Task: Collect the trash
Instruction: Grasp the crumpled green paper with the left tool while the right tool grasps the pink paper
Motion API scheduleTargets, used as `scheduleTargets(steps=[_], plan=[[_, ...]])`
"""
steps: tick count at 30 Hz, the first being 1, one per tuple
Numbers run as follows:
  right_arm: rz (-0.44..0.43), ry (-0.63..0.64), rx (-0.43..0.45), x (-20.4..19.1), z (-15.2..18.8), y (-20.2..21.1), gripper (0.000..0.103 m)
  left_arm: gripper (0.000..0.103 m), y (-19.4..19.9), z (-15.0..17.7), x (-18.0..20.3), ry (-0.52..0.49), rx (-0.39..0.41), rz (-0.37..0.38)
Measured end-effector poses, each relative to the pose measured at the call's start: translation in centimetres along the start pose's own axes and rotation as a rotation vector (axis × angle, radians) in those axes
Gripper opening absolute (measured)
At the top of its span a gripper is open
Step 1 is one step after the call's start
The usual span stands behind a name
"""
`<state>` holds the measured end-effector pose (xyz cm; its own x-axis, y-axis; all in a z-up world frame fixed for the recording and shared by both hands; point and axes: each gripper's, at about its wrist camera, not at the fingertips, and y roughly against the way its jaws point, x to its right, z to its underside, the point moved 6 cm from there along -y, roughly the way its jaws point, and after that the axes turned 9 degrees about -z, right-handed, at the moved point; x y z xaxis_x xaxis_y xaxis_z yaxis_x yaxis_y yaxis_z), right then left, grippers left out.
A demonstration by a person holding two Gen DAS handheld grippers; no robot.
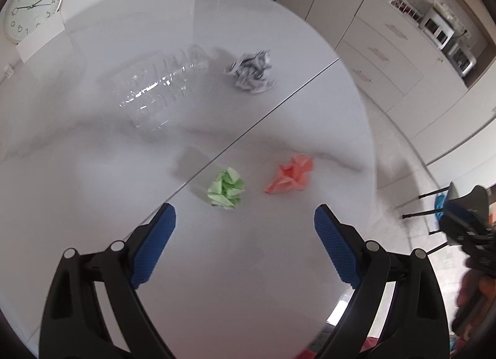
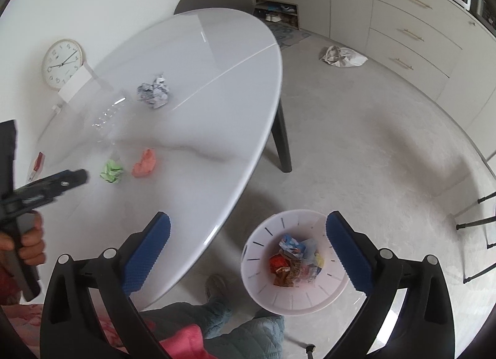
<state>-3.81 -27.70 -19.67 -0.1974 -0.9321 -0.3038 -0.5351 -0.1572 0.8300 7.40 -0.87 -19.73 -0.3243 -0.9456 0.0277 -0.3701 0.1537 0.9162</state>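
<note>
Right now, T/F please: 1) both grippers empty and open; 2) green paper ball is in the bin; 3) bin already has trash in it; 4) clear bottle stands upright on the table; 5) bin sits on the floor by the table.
1) True. The left gripper and the right gripper are open with nothing between the pads.
2) False. The green paper ball lies on the table, beside the orange paper ball.
3) True. The bin holds crumpled wrappers.
4) False. The clear bottle lies on its side.
5) True.
</note>
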Motion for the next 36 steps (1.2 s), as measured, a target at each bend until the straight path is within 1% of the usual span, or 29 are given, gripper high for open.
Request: scheduleTargets(steps=[1, 8, 9, 10, 11, 15, 16, 17, 18, 19, 22, 23, 24, 27, 30, 33, 36], plan=[[-0.003, 0.003, -0.002, -0.4, -0.2, -0.2, 0.1, 0.086, -0.8, -0.1, 0.0, -0.008, -0.007, -0.011], [-0.02, 0.012, -0.019, -2.4, -0.5, -1.2, 0.1, 0.067, -4.6, -0.4, -0.1, -0.041, -0.042, -0.04], [-0.024, 0.012, -0.023, -2.6, -0.5, -1.3, 0.1, 0.067, -4.9, -0.5, -0.1, -0.039, -0.045, -0.042], [-0.026, 0.013, -0.026, -2.9, -0.5, -1.5, 0.1, 0.066, -5.2, -0.5, -0.2, -0.04, -0.047, -0.046], [-0.028, 0.015, -0.029, -3.0, -0.5, -1.6, 0.1, 0.061, -5.4, -0.5, -0.1, -0.042, -0.046, -0.045], [-0.035, 0.027, -0.043, -3.7, -0.5, -2.2, 0.1, 0.056, -6.1, -0.3, 0.0, -0.055, -0.059, -0.048], [-0.036, 0.032, -0.047, -3.9, -0.6, -2.4, 0.1, 0.054, -6.2, -0.2, 0.0, -0.059, -0.063, -0.052], [-0.038, 0.036, -0.05, -4.1, -0.6, -2.6, 0.1, 0.047, -6.4, -0.1, 0.0, -0.058, -0.069, -0.05], [-0.04, 0.043, -0.053, -4.4, -0.7, -2.7, 0.1, 0.045, -6.6, 0.0, 0.0, -0.052, -0.077, -0.047], [-0.042, 0.052, -0.055, -4.7, -0.9, -2.8, 0.1, 0.044, -6.5, -0.2, -0.1, -0.048, -0.066, -0.051], [-0.051, 0.077, -0.058, -5.5, -1.3, -3.3, 0.1, 0.038, -6.7, -0.3, -0.2, -0.046, -0.065, -0.061], [-0.054, 0.084, -0.059, -5.8, -1.5, -3.5, 0.1, 0.032, -6.7, -0.4, -0.2, -0.047, -0.065, -0.067], [-0.059, 0.093, -0.06, -6.1, -1.8, -3.6, 0.1, 0.031, -6.7, -0.5, -0.3, -0.048, -0.065, -0.071], [-0.085, 0.125, -0.061, -7.3, -2.9, -4.7, 0.1, 0.029, -6.3, -0.6, -0.7, -0.034, -0.066, -0.076], [-0.113, 0.148, -0.074, -8.6, -4.2, -6.9, 0.099, 0.029, -4.5, -0.7, -1.8, 0.007, -0.048, -0.066], [-0.124, 0.157, -0.103, -9.8, -5.3, -9.9, 0.091, 0.029, -2.0, -0.7, -3.1, 0.044, -0.023, -0.057], [-0.104, 0.154, -0.13, -10.6, -6.0, -12.6, 0.083, 0.029, 0.7, -0.2, -4.8, 0.072, 0.004, -0.07]])
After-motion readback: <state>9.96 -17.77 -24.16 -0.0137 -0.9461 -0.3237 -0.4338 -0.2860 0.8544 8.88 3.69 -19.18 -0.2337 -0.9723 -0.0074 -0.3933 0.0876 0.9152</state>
